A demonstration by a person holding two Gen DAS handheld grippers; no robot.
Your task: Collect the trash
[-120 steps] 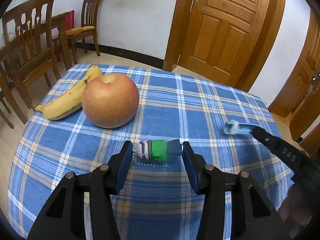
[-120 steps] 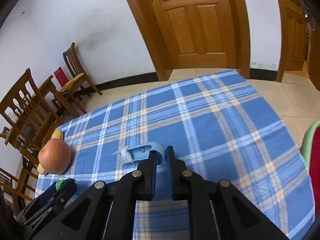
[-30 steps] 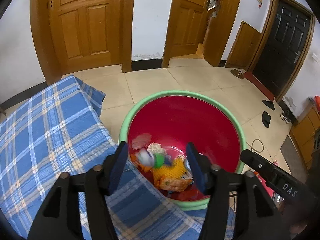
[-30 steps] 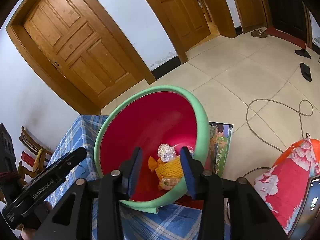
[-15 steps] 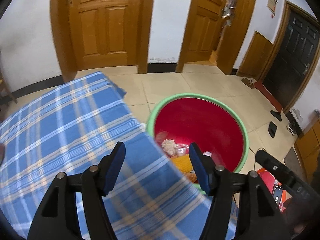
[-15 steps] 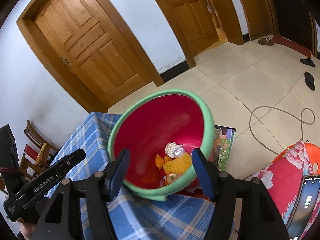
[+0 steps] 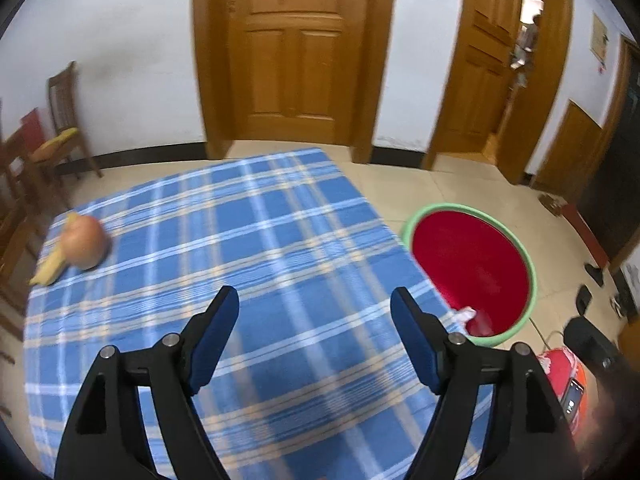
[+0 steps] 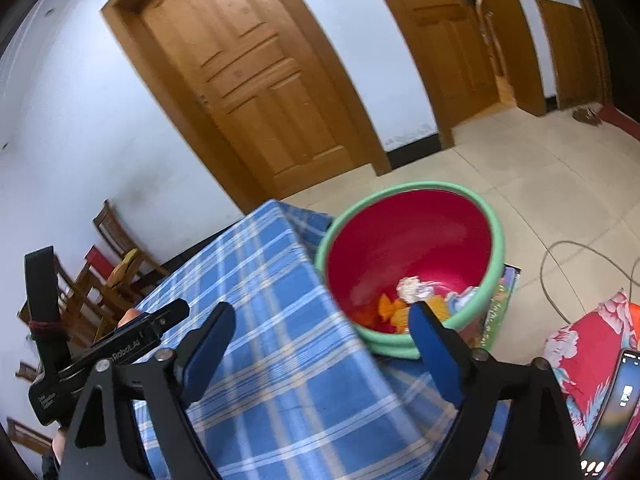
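Checked tablecloth bears apple, banana; both grippers (empty) opening.

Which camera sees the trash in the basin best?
The right wrist view. It looks down into the basin, so the trash shows at the bottom. In the left wrist view the tablecloth hides most of it; only a white scrap shows.

Probably "Robot.AI" on left tool
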